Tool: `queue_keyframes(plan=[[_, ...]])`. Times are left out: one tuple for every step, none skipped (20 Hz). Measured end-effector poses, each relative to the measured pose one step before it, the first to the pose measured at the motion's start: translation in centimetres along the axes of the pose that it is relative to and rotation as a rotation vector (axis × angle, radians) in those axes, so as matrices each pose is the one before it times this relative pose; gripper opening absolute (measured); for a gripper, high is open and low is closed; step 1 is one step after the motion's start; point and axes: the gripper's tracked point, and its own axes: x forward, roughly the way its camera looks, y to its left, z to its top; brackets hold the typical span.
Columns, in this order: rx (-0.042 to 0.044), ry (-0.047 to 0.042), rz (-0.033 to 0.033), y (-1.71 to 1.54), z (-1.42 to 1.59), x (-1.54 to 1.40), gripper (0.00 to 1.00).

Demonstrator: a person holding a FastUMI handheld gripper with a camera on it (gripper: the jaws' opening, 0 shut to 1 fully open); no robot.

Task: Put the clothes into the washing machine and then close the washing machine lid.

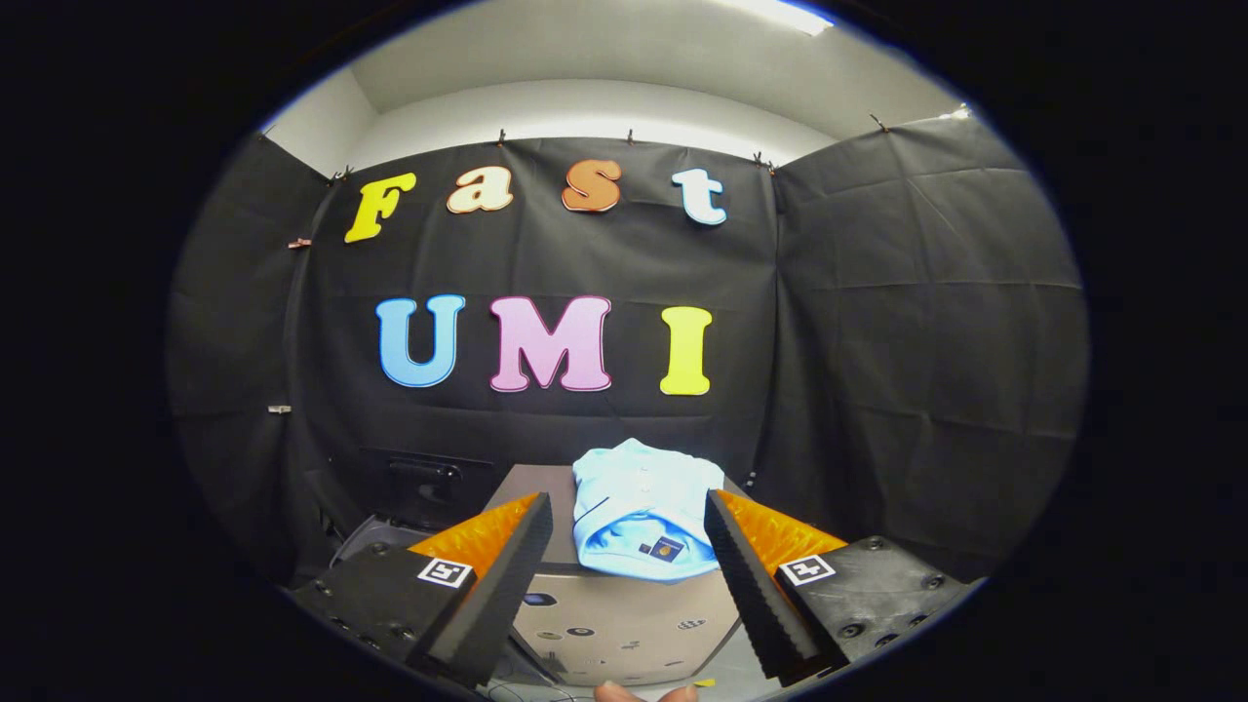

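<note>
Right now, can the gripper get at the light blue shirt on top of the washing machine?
Probably yes: the gripper is open, and the light blue shirt lies just ahead between its fingers on the washing machine, nothing between.

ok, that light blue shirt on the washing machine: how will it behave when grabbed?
Shirt is probably floppy: it lies crumpled and folded, so it may drape and unfold. Likely light. Its edge overhangs the washing machine, so it could slide. Fingers are open, either side of it.

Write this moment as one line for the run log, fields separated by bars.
gripper: open, empty | light blue shirt: folded on washing machine, beyond fingertips, untouched | lid: cannot tell | phase: approach to shirt
</note>
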Motion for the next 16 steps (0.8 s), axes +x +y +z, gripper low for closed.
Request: queue_keyframes(plan=[[0.01059,0.0052,0.01468,0.272,-0.013,0.715,0.98],[0.00823,0.00751,0.01645,0.233,-0.163,0.765,0.98],[0.00039,0.00793,0.01375,0.036,-0.122,0.877,0.98],[-0.00732,0.0094,0.00774,-0.064,-0.13,0.85,0.98],[-0.00739,0.00527,0.01483,0.179,0.166,1.002,0.98],[-0.00037,0.00906,0.01847,0.24,0.278,1.194,0.98],[0.00605,0.01028,0.01516,0.147,0.183,1.067,0.98],[0.01092,0.01505,0.01415,0.103,0.316,1.304,0.98],[0.0009,0.02025,0.0094,0.057,0.064,1.34,0.98],[-0.00198,0.02209,0.01123,0.028,0.176,1.355,0.98],[-0.00792,0.03136,0.00609,-0.198,-0.16,1.499,0.99],[-0.00816,0.03453,0.00784,0.03,-0.09,1.545,0.99],[-0.00801,0.04657,0.00761,-0.152,-0.456,1.667,0.99],[-0.00574,0.03667,0.0073,-0.222,-0.324,1.39,0.99],[-0.00796,0.051,-0.00753,-0.53,-0.724,1.854,0.98],[-0.0097,0.05299,-0.01396,-0.648,-0.762,1.722,0.99]])
